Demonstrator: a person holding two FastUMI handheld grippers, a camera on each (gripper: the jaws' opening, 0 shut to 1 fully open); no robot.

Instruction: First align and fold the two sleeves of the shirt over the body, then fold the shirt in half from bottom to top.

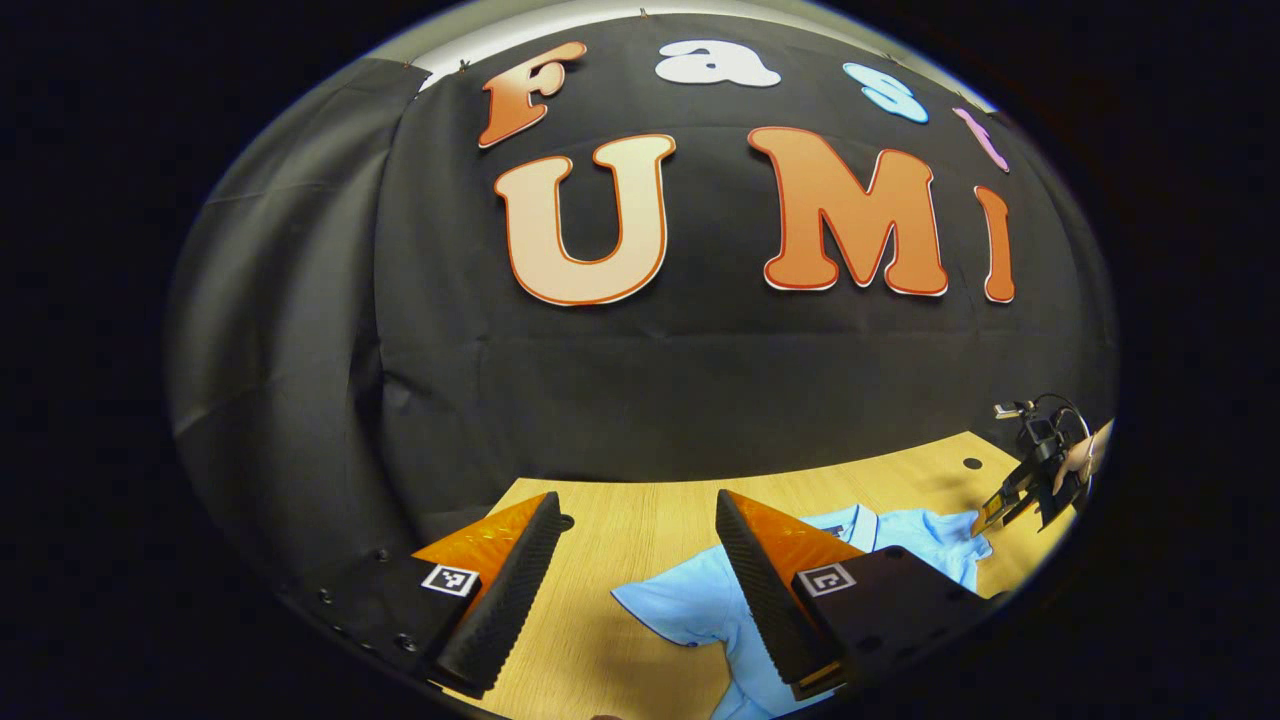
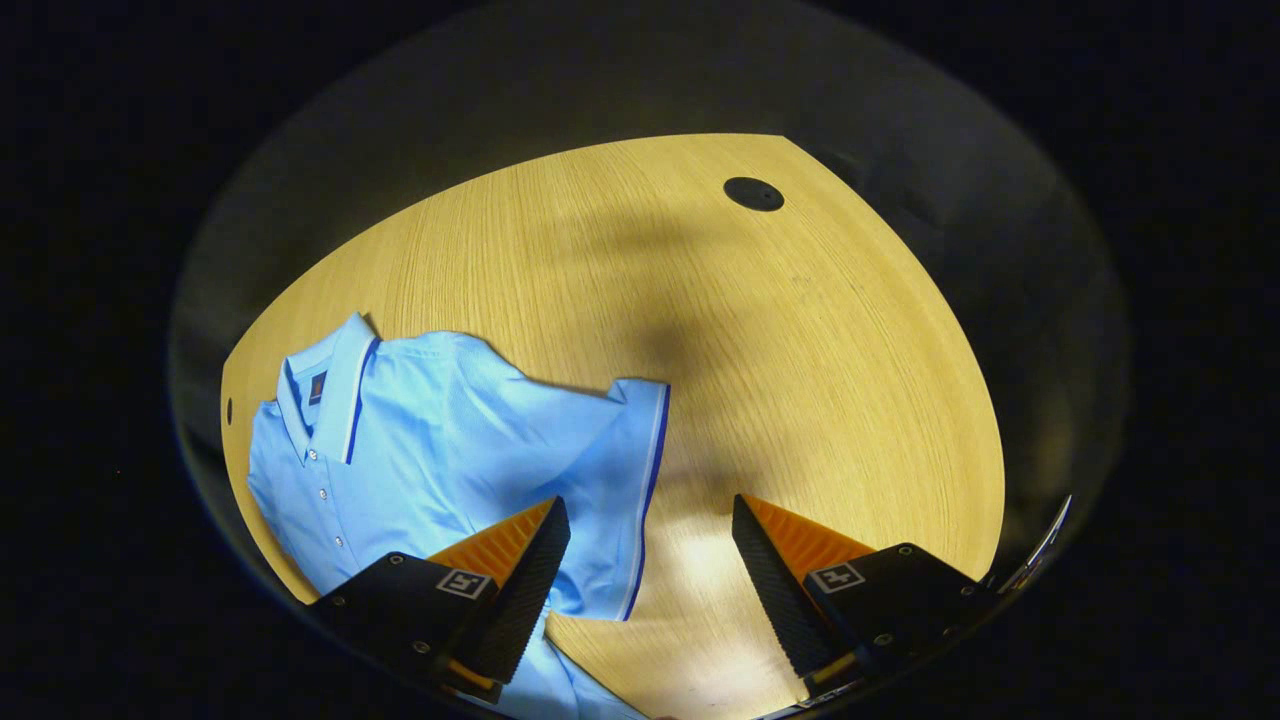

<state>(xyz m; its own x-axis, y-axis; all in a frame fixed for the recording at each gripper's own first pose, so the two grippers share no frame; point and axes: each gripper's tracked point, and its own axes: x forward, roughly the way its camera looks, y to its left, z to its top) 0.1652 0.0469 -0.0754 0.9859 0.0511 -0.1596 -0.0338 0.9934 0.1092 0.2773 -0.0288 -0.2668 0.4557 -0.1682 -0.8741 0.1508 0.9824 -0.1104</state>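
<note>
A light blue polo shirt (image 2: 430, 450) lies face up on the wooden table (image 2: 800, 350), its collar (image 2: 340, 385) to the left in the right gripper view. One short sleeve (image 2: 625, 480) with a dark trimmed hem spreads toward my right gripper (image 2: 650, 530), which hovers open above the hem, its left finger over the cloth. In the left gripper view the other sleeve (image 1: 680, 600) lies below my open left gripper (image 1: 640, 520), partly hidden by its right finger. Farther off, the right gripper (image 1: 995, 510) and the hand holding it hang over the shirt's far sleeve.
A small black round hole (image 2: 753, 193) sits in the tabletop near its far edge, also seen as the hole (image 1: 972, 464) in the left gripper view. Bare wood stretches right of the shirt. The black cloth wall (image 1: 600, 380) rises just behind the table.
</note>
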